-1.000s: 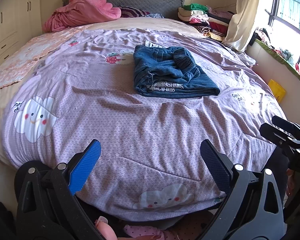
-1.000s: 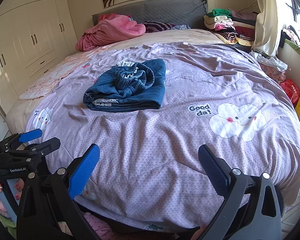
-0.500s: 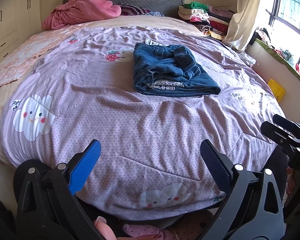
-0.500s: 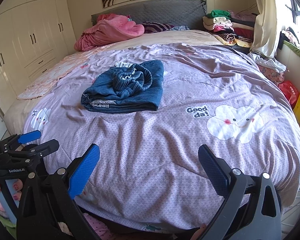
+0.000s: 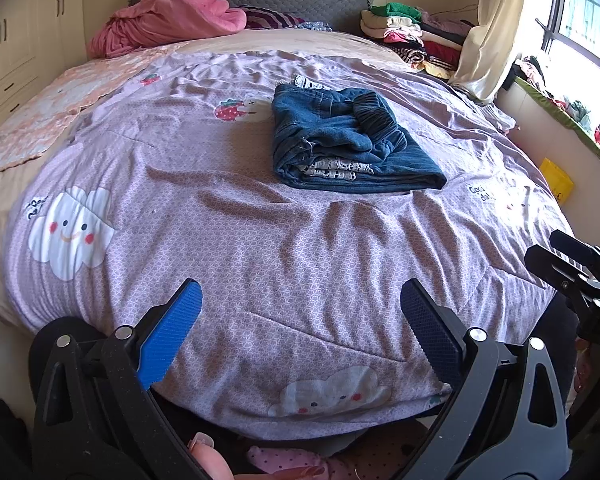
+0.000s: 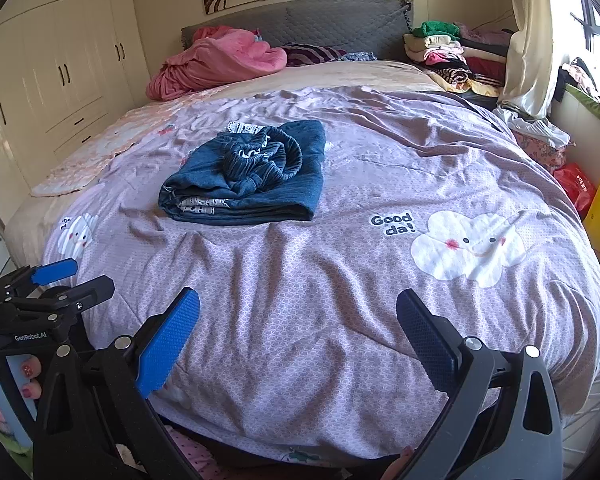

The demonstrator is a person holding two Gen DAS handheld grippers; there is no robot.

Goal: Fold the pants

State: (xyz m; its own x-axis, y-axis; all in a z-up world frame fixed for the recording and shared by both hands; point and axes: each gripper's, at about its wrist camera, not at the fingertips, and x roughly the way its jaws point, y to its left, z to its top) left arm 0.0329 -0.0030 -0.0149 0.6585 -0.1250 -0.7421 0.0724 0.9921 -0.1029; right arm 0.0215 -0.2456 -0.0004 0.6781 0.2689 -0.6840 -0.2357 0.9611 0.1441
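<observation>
left gripper [image 5: 300, 320] at the near edge of the bed, fingers [image 5: 172, 332] spread wide apart, nothing between them. right gripper [image 6: 298, 320] likewise at the near edge, fingers [image 6: 168, 336] wide apart and empty. both held above the lilac quilt [image 5: 260, 248], not touching it. right gripper also visible at the right margin of the left wrist view, left gripper at the left margin of the right wrist view, with a hand [image 6: 4, 384] on its handle, nails painted red.

beyond the grippers: wrinkled quilt with cloud prints and "good da!" lettering. further in, near the middle of the bed: pants [image 5: 348, 144], blue denim, folded into a compact stack, elastic waistband bunched on top, lace trim showing at the near and far ends. well apart from both grippers.

at the far end: pink blanket [image 5: 168, 20] heaped against the grey headboard [image 6: 340, 20]; pile of folded clothes [image 6: 440, 48] at the right corner. white wardrobe [image 6: 60, 60] along the left wall.
</observation>
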